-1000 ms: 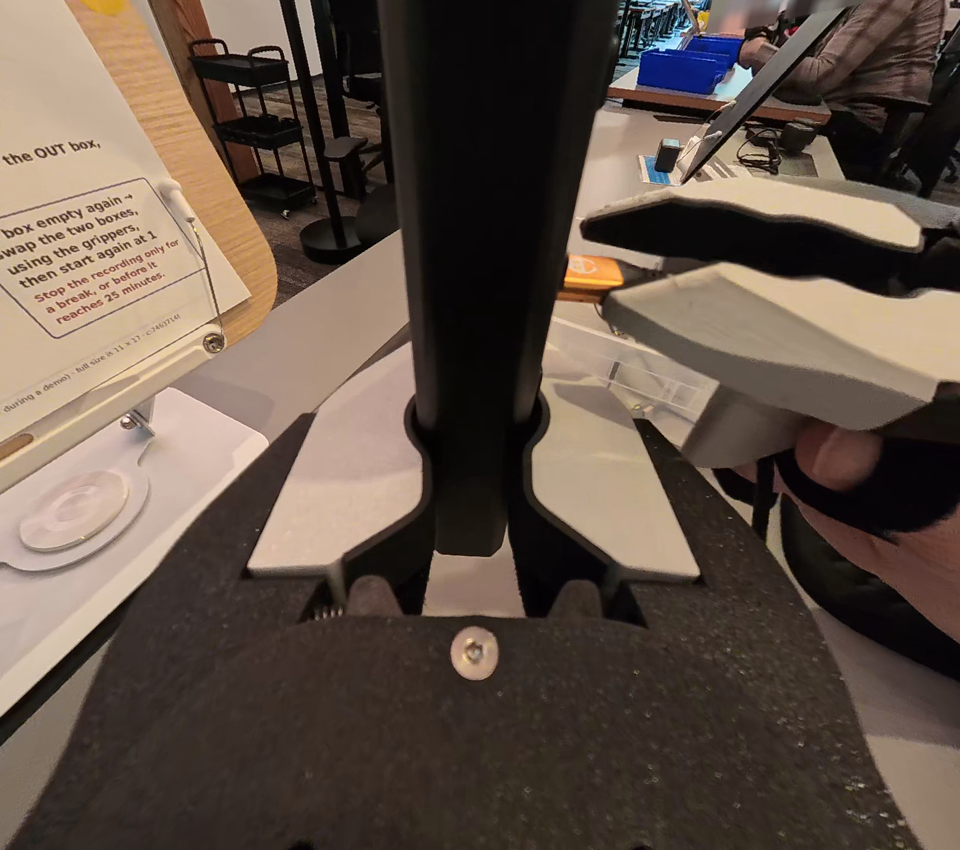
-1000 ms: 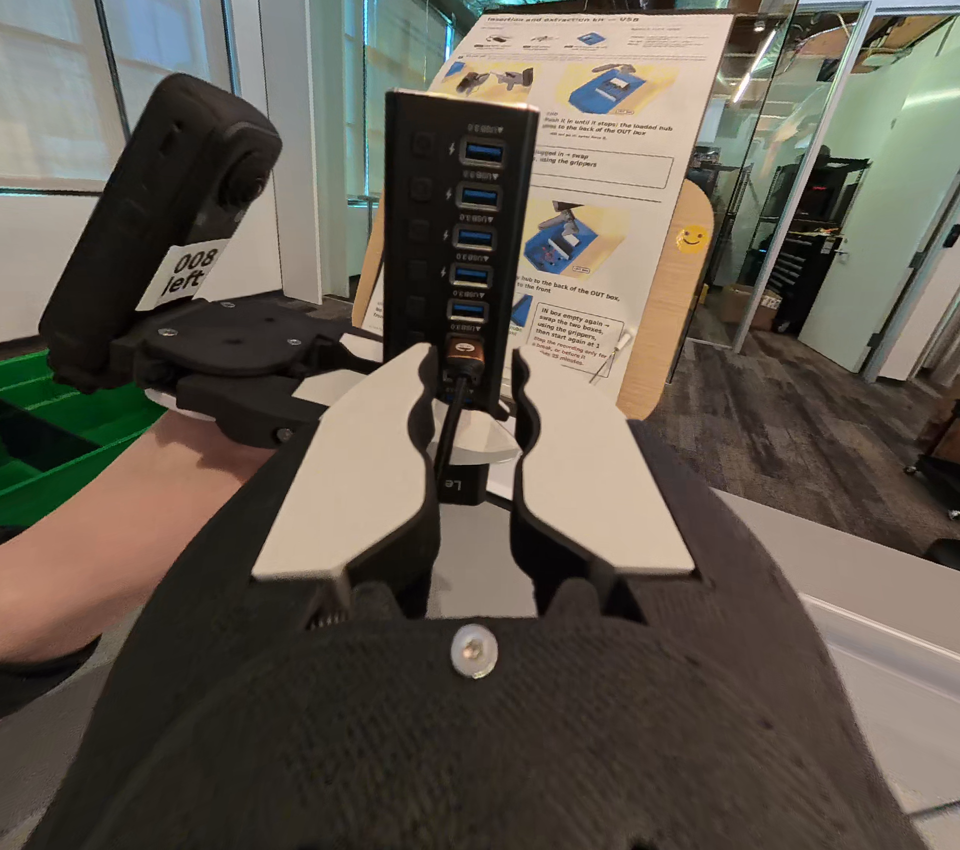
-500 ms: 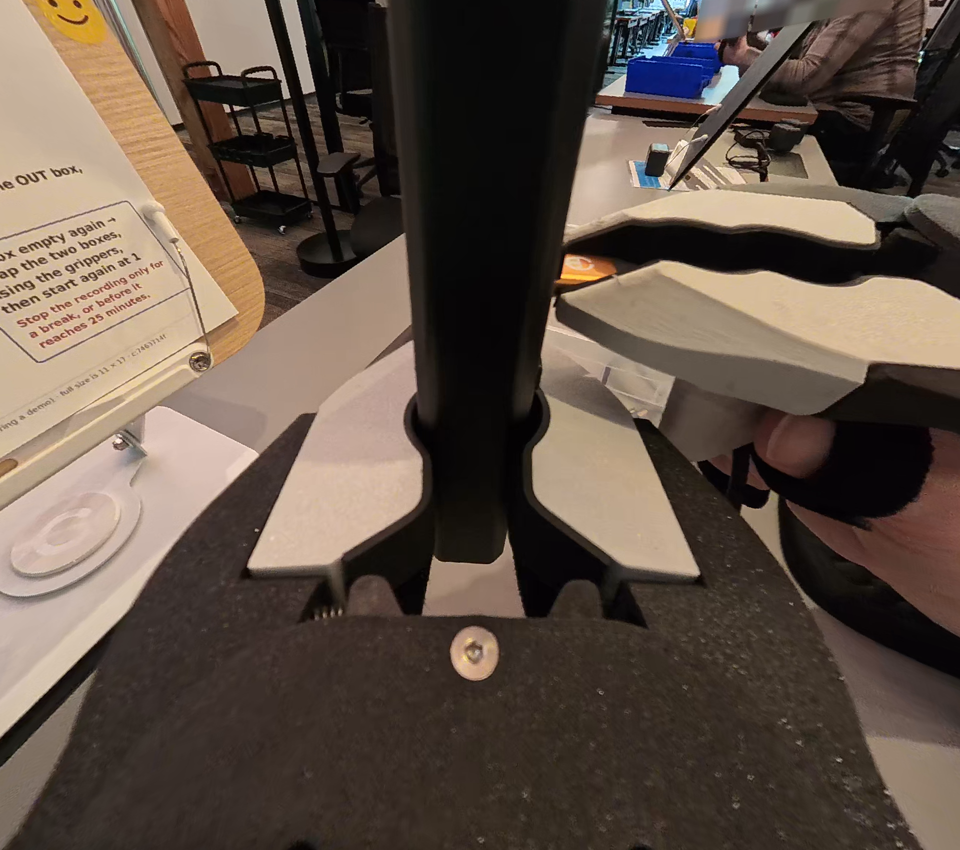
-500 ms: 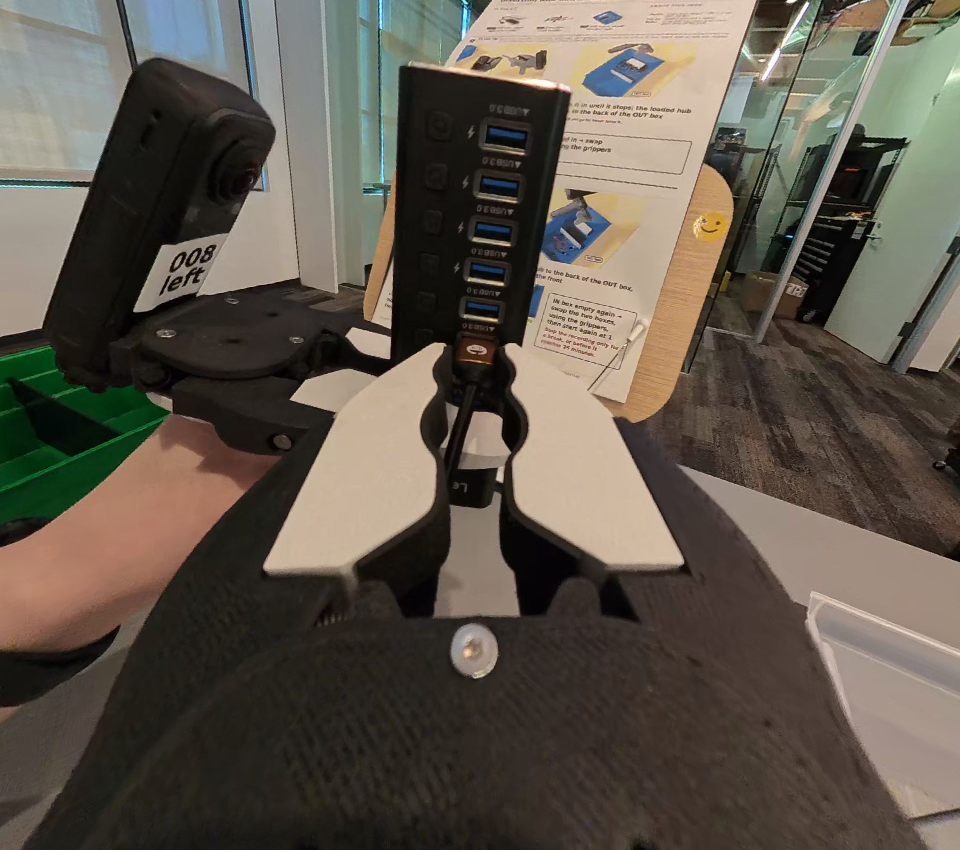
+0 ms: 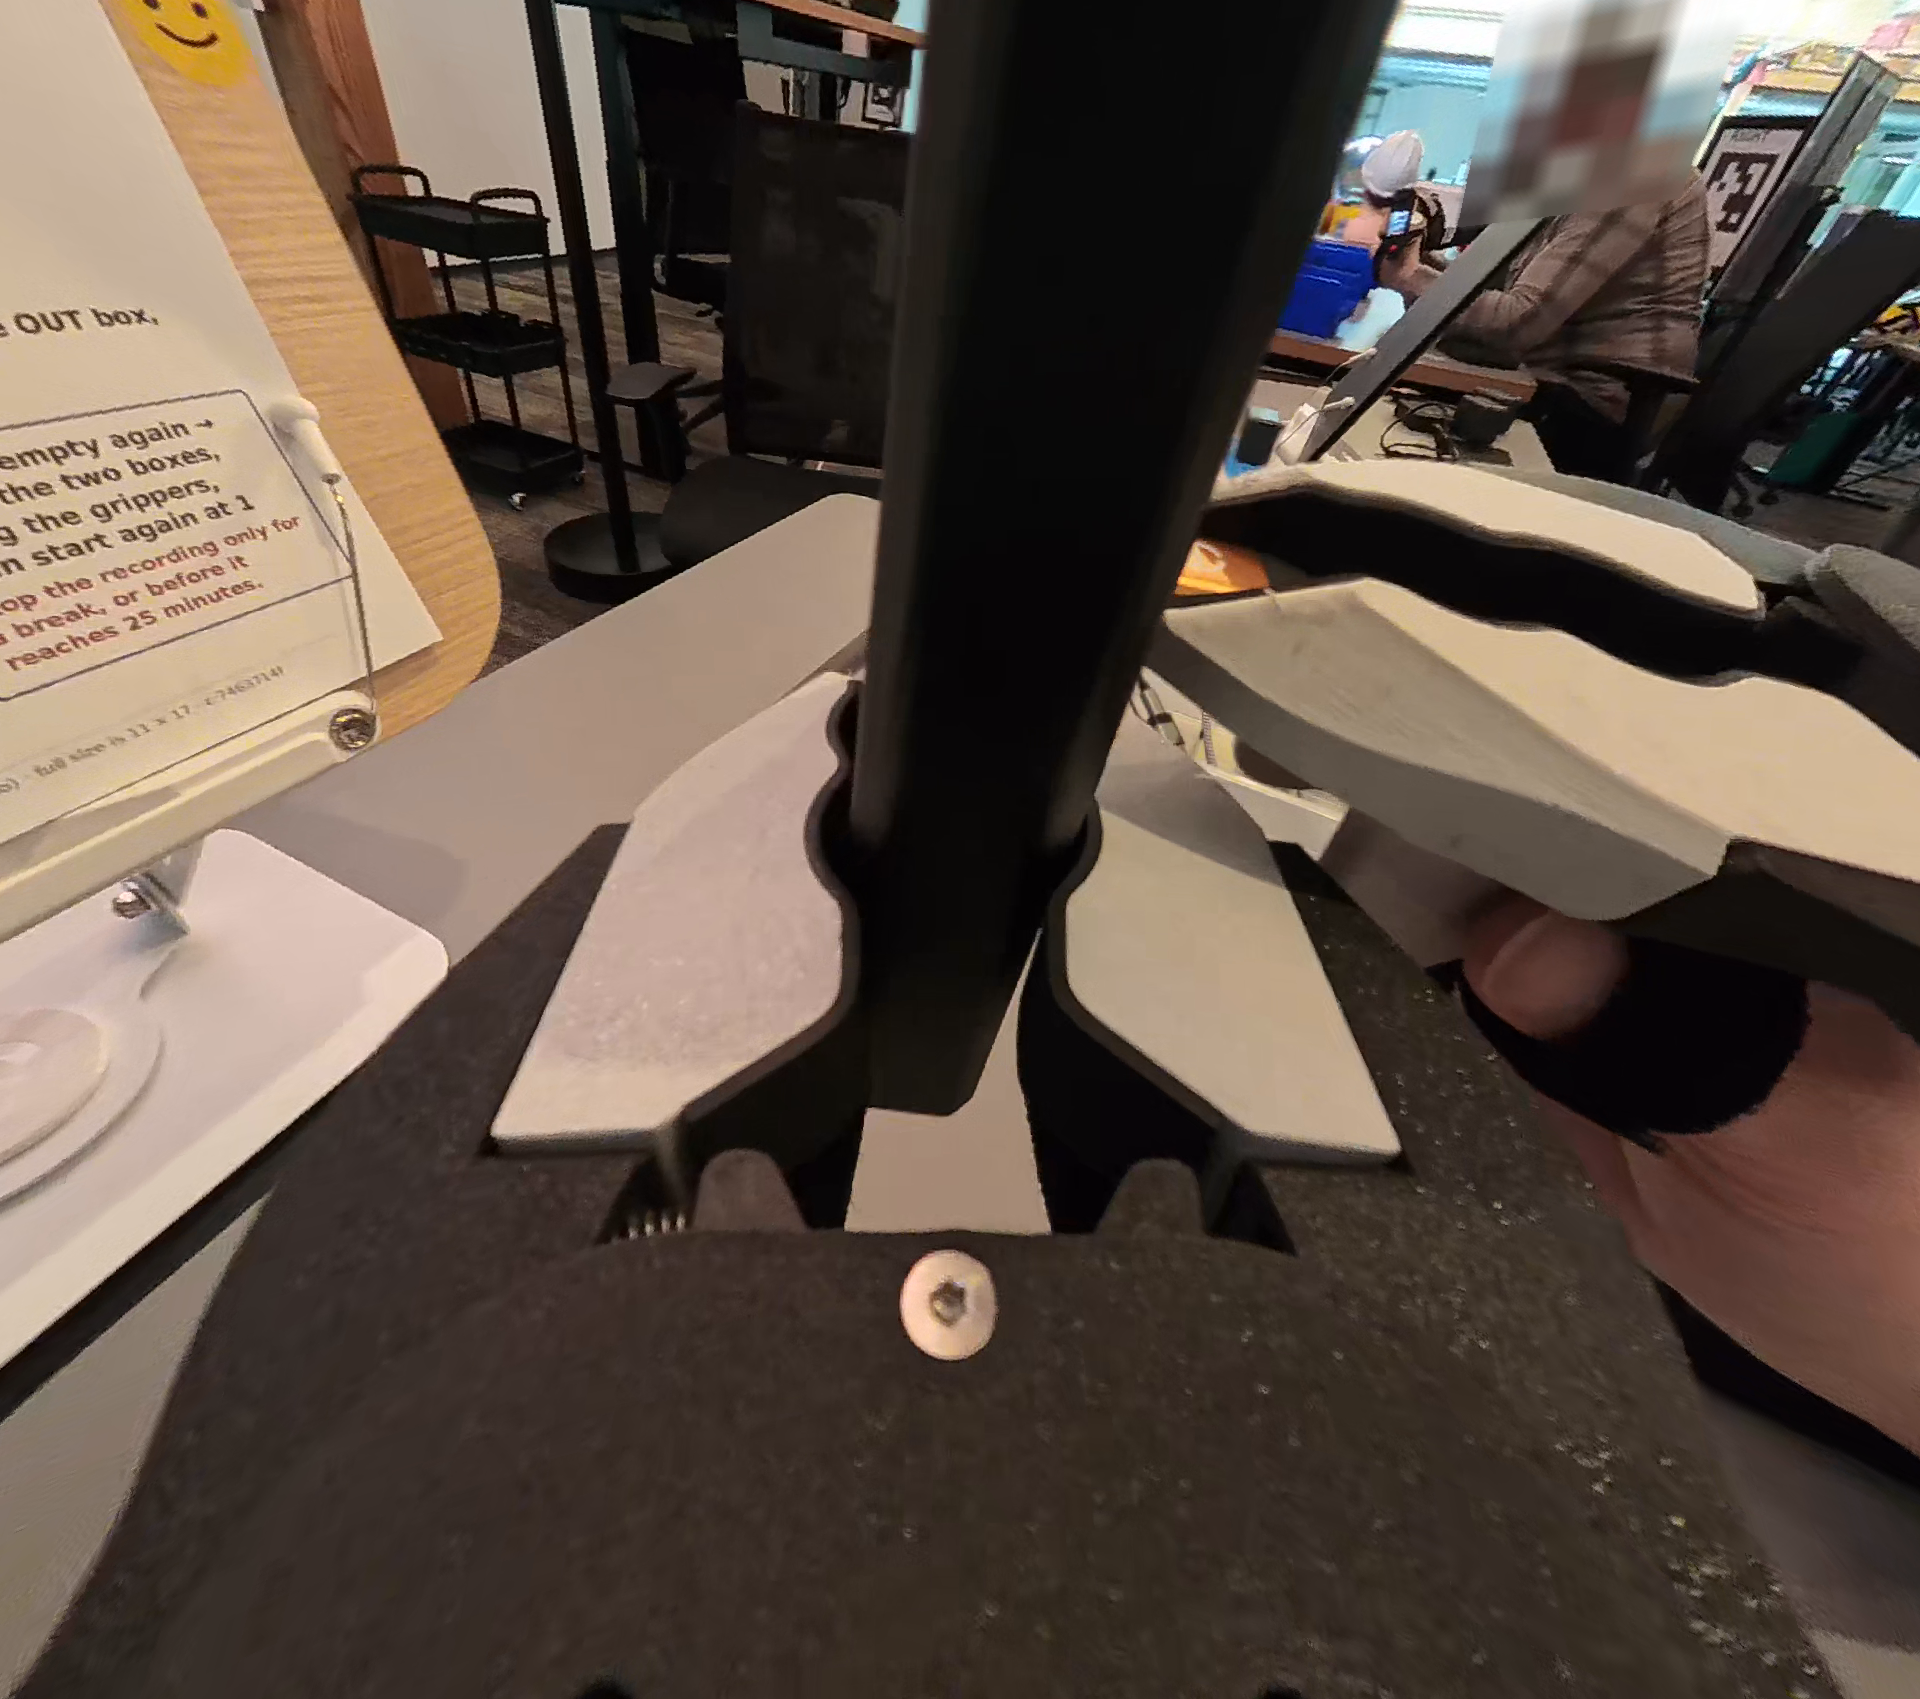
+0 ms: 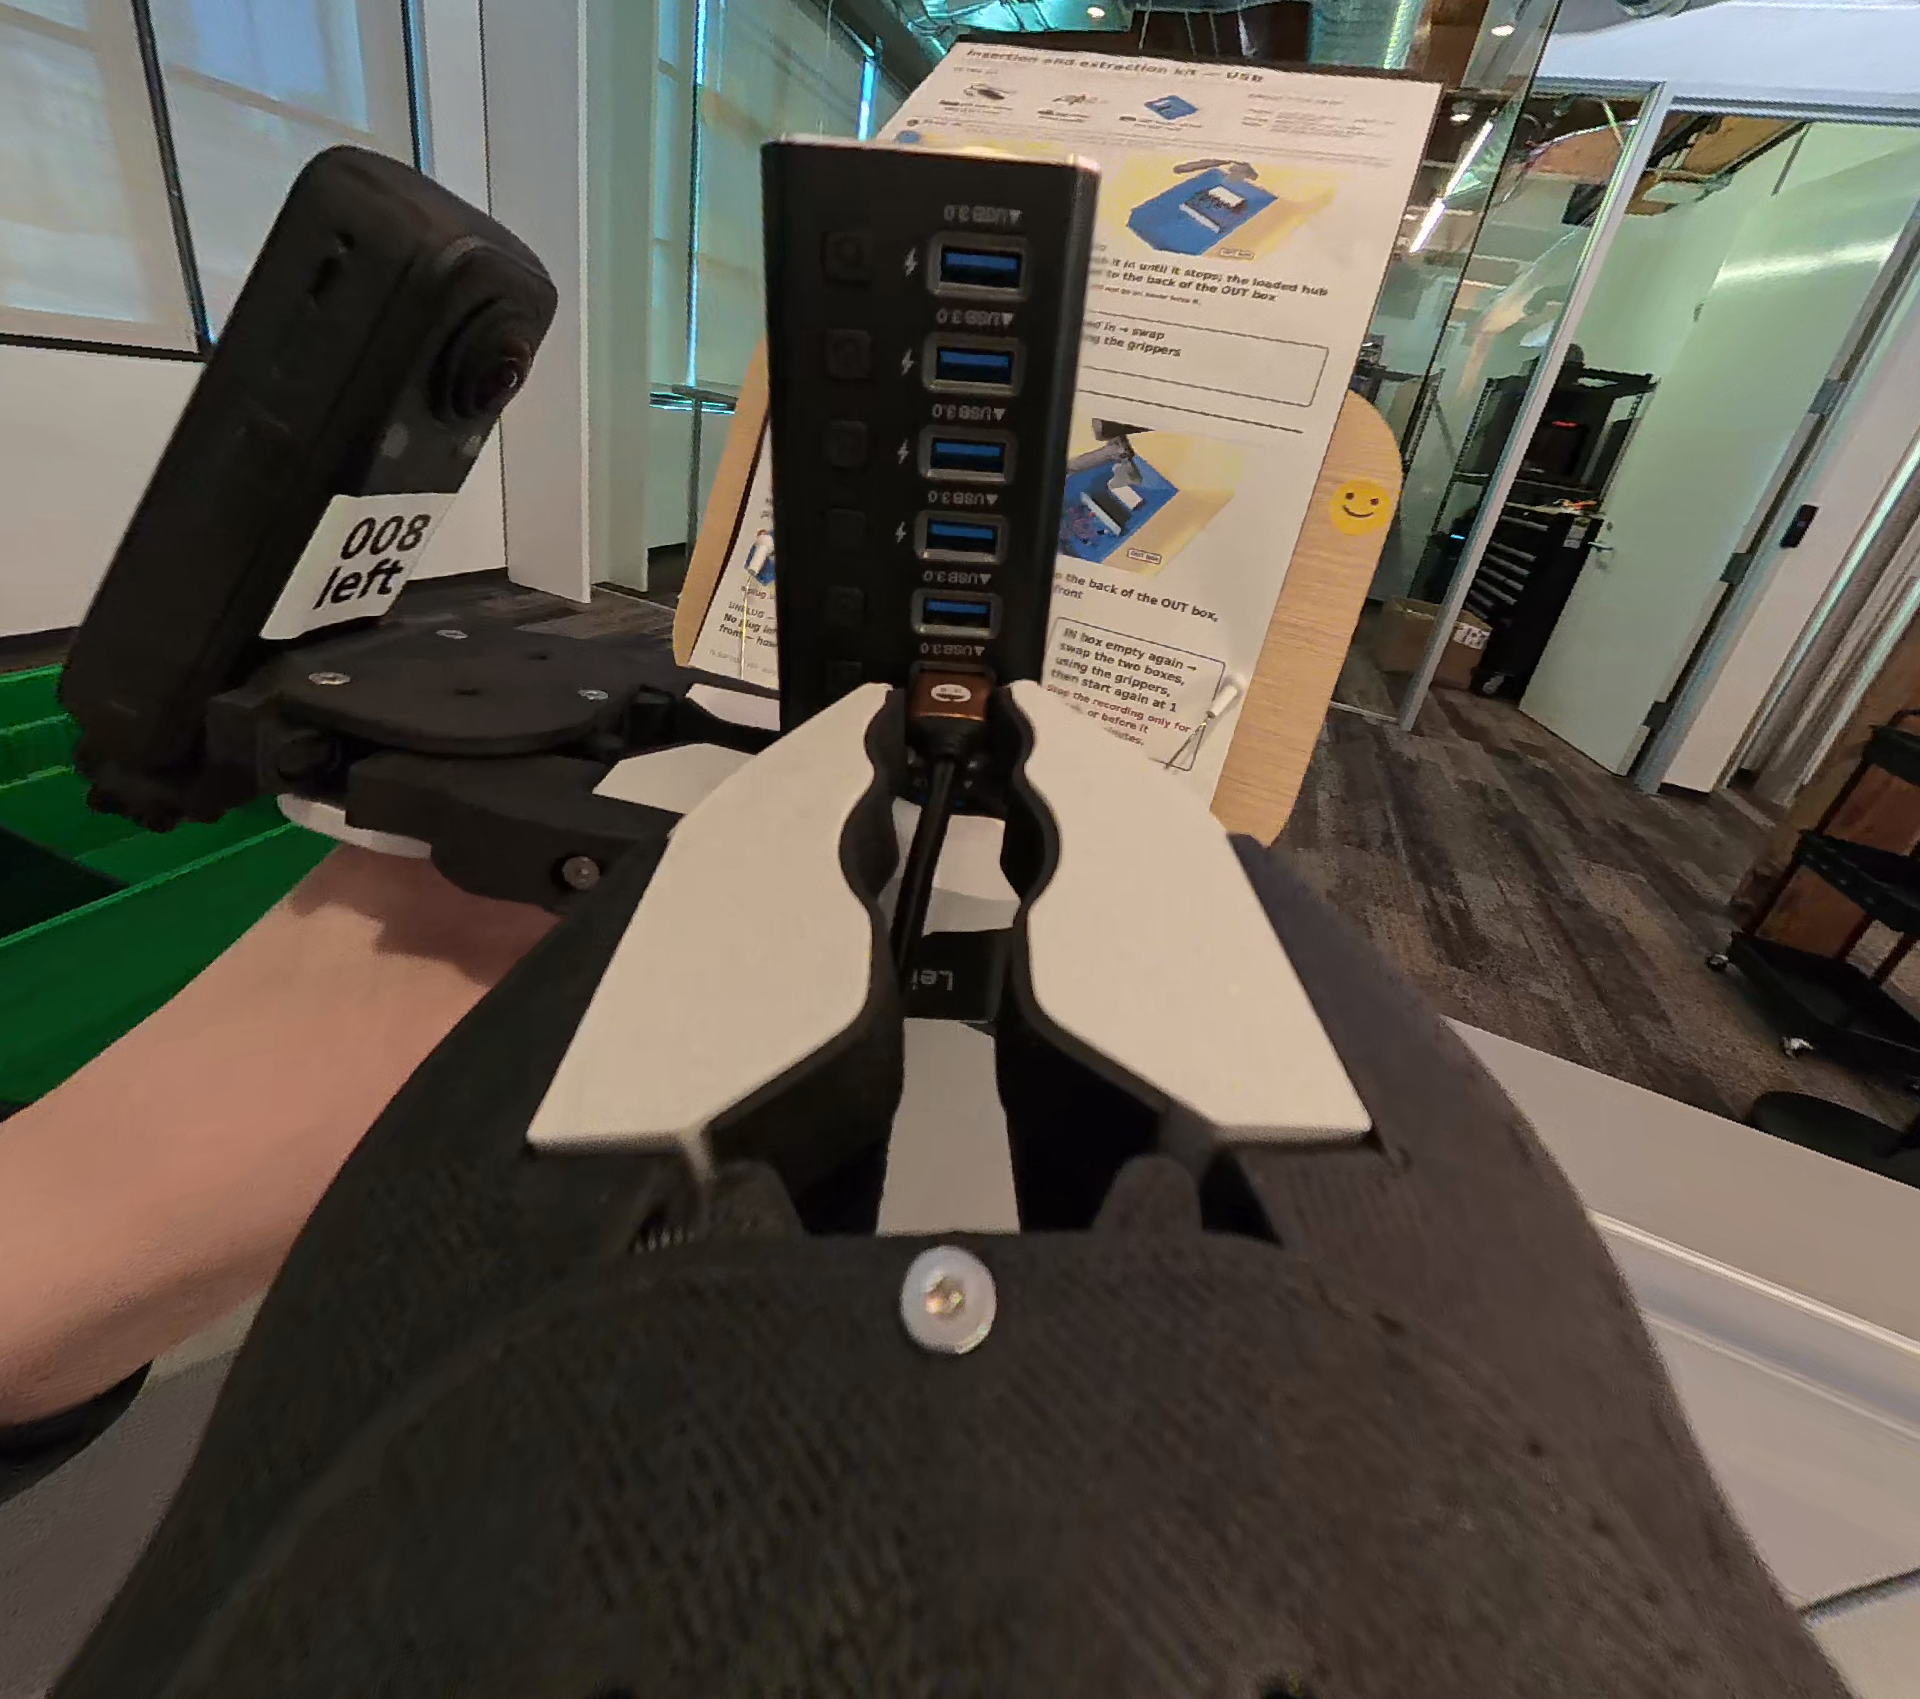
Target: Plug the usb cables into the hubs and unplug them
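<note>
The right gripper (image 6: 951, 714), which stood spread on either side of the plug a second ago, has drawn its two grey fingers (image 6: 748, 901) in until their tips pinch the copper-coloured USB plug (image 6: 948, 704); its black cable (image 6: 920, 860) trails back down the gap between them. The plug sits at a lower port of the black multi-port USB hub (image 6: 925, 423), just under the five empty blue ports; how deep it is seated cannot be told from here. The left gripper (image 5: 951, 828) is clamped on the hub's lower end and holds it upright in the air, as it did before, with the hub's dark body (image 5: 1091, 299) filling the middle of its own view and the right gripper (image 5: 1455, 693) coming in from the side. Behind the hub stands the instruction board with a smiley sticker (image 6: 1361, 506), and a green bin (image 6: 104, 922) lies past the left wrist. With the plug now gripped and the hub braced, the pull to unplug looks ready to start; a straight draw along the port axis seems the safest way to free it.
</note>
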A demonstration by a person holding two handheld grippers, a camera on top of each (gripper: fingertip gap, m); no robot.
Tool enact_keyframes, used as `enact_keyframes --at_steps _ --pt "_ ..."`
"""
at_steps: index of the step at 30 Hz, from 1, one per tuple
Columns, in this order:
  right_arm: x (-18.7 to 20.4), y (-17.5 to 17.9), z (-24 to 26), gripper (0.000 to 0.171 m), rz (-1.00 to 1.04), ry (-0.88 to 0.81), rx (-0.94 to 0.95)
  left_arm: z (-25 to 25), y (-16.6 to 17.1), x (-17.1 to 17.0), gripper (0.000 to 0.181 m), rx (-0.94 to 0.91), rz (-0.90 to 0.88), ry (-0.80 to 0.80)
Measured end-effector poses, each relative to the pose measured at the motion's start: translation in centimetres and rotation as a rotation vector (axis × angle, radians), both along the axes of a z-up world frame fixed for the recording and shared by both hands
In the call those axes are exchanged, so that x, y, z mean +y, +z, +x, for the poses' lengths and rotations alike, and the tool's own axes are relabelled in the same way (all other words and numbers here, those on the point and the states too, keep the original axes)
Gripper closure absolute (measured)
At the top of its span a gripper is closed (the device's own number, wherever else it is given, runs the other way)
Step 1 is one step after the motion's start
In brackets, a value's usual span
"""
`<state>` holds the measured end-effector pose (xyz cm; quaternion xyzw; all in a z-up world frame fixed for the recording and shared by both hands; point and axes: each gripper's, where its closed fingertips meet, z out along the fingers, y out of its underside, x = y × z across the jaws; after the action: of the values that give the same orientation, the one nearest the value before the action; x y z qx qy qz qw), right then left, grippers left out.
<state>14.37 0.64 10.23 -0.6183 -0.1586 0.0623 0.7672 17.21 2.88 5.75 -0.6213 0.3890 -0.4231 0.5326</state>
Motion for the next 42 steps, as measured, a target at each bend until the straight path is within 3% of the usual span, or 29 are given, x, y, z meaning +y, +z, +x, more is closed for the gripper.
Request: enact_keyframes --at_steps 4,20,28,35,42 --pt "-0.3 0.3 -0.4 0.154 0.000 0.063 -0.011 0.2 0.2 -0.7 0.150 -0.031 -0.040 -0.102" --pt "1.5 -1.1 -0.6 0.154 -0.038 -0.044 -0.027 -0.9 -1.0 1.8 0.150 0.057 -0.011 0.067" --pt "1.3 -1.1 -0.8 0.155 -0.043 0.062 -0.019 -0.7 -1.1 1.4 0.149 0.054 -0.042 -0.009" --pt "1.8 -2.2 -0.3 0.155 -0.069 -0.032 -0.030 -0.8 -2.2 2.3 0.149 0.107 -0.016 0.056" --pt "1.0 -1.4 -0.2 0.155 -0.060 0.052 0.026 -0.4 -1.5 1.3 0.150 0.129 0.023 0.001"
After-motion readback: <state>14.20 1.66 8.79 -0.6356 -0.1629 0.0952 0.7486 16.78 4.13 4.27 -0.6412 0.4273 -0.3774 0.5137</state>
